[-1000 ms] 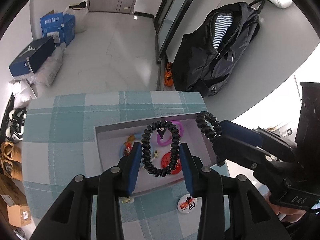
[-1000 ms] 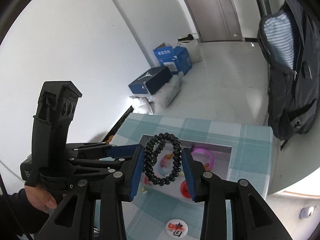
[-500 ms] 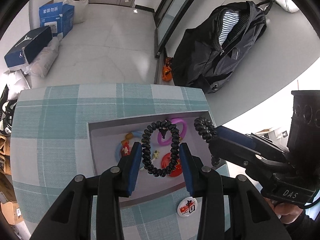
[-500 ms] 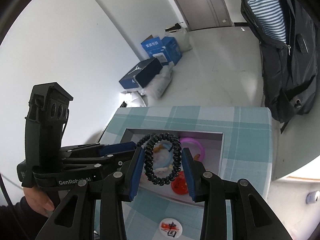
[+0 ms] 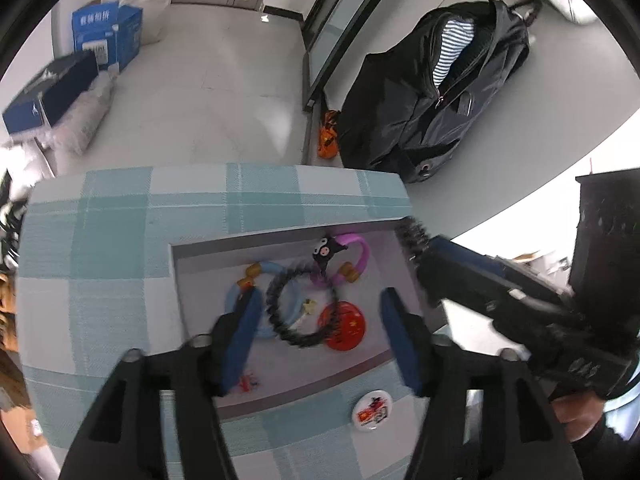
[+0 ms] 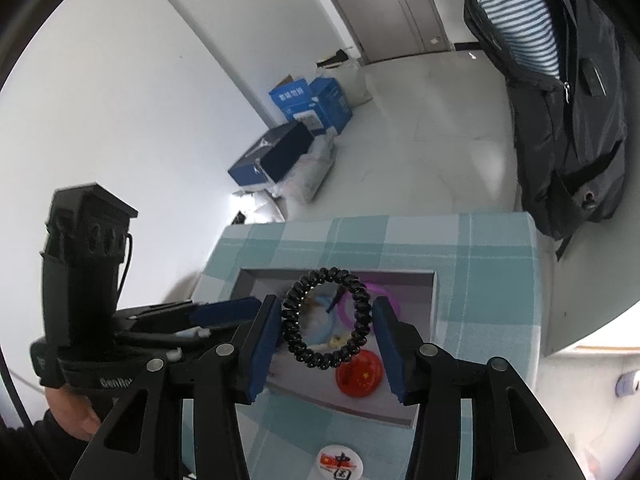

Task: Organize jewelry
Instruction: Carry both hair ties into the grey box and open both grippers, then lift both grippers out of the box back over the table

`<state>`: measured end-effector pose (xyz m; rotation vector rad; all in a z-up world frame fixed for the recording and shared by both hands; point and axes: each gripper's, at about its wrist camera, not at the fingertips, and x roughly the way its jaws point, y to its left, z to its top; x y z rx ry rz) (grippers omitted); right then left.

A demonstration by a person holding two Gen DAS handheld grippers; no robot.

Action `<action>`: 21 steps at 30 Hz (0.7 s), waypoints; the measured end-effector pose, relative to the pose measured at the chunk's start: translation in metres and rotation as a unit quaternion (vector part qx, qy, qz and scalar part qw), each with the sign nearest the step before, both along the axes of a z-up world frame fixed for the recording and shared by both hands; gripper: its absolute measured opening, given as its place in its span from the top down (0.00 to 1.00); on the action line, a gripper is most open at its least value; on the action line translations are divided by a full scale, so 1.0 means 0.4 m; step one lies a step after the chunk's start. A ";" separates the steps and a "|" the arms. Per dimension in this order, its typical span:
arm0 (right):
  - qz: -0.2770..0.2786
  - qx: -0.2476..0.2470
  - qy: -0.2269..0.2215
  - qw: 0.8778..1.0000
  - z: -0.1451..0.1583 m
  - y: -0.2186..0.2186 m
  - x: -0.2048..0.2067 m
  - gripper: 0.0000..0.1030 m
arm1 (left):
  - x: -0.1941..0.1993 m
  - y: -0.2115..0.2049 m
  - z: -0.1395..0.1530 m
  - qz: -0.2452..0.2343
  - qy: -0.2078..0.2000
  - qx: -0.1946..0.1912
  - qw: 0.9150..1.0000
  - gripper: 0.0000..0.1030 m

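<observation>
A grey open box (image 5: 280, 364) sits on the teal checked tablecloth (image 5: 92, 264). In the left wrist view my left gripper (image 5: 320, 332) is open over the box, and a black spiral hair tie (image 5: 302, 308), blurred, hangs free between its fingers over the box contents. In the right wrist view my right gripper (image 6: 326, 340) is shut on a second black spiral hair tie (image 6: 325, 317) above the box (image 6: 434, 292). The box holds a purple bracelet (image 5: 354, 256), a blue bracelet (image 5: 256, 280) and a red badge (image 5: 344, 326).
A white round badge (image 5: 370, 410) lies on the cloth in front of the box; it also shows in the right wrist view (image 6: 339, 462). A black backpack (image 5: 436, 92) and blue boxes (image 5: 108, 36) stand on the floor beyond the table.
My left gripper has opened and let go of its black hair tie, which has dropped toward the box. My right gripper still holds its hair tie.
</observation>
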<state>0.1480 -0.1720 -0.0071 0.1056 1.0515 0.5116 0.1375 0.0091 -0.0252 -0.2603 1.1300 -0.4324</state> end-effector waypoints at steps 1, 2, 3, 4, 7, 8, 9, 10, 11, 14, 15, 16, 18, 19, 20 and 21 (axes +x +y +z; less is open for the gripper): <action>-0.002 0.002 -0.005 1.000 0.005 -0.001 -0.001 0.49 | -0.004 0.000 0.003 0.002 -0.006 0.003 1.000 0.34; -0.002 0.006 -0.008 1.000 0.009 -0.003 -0.003 0.45 | -0.008 0.000 0.008 0.002 -0.012 0.007 1.000 0.33; -0.002 0.008 -0.010 1.000 0.012 -0.004 -0.004 0.41 | -0.013 -0.001 0.016 -0.001 -0.022 0.012 1.000 0.33; -0.004 0.008 -0.013 1.000 0.014 -0.005 -0.006 0.40 | -0.017 -0.002 0.021 -0.003 -0.029 0.017 0.999 0.33; -0.004 0.010 -0.012 1.000 0.015 -0.006 -0.009 0.35 | -0.028 0.001 0.034 0.007 -0.048 0.041 0.998 0.33; -0.005 0.007 -0.015 1.000 0.015 -0.006 -0.011 0.35 | -0.031 0.003 0.037 0.012 -0.053 0.048 0.997 0.33; -0.005 0.006 -0.016 1.000 0.016 -0.006 -0.013 0.34 | -0.034 0.006 0.039 0.018 -0.058 0.057 0.997 0.33; -0.005 0.006 -0.017 1.000 0.016 -0.006 -0.014 0.34 | -0.037 0.009 0.041 0.020 -0.061 0.063 0.996 0.33; -0.007 0.005 -0.019 1.000 0.018 -0.007 -0.016 0.33 | -0.039 0.010 0.042 0.024 -0.065 0.069 0.995 0.33; -0.014 0.001 -0.026 1.000 0.021 -0.013 -0.019 0.27 | -0.048 0.021 0.042 0.034 -0.071 0.078 0.994 0.33; -0.016 0.000 -0.027 0.999 0.021 -0.015 -0.021 0.26 | -0.051 0.024 0.041 0.038 -0.071 0.081 0.993 0.33; -0.016 0.000 -0.029 0.999 0.022 -0.017 -0.022 0.26 | -0.055 0.025 0.039 0.041 -0.072 0.088 0.993 0.33; -0.011 0.000 -0.028 1.000 0.020 -0.016 -0.027 0.26 | -0.065 0.022 0.039 0.041 -0.077 0.106 0.991 0.33; -0.009 0.000 -0.029 1.000 0.022 -0.016 -0.033 0.26 | -0.071 0.021 0.040 0.043 -0.081 0.111 0.990 0.33; -0.008 -0.004 -0.033 0.999 0.023 -0.014 -0.039 0.25 | -0.082 0.023 0.042 0.047 -0.085 0.112 0.989 0.32; -0.006 -0.007 -0.035 0.999 0.024 -0.012 -0.045 0.23 | -0.089 0.024 0.043 0.049 -0.085 0.112 0.989 0.32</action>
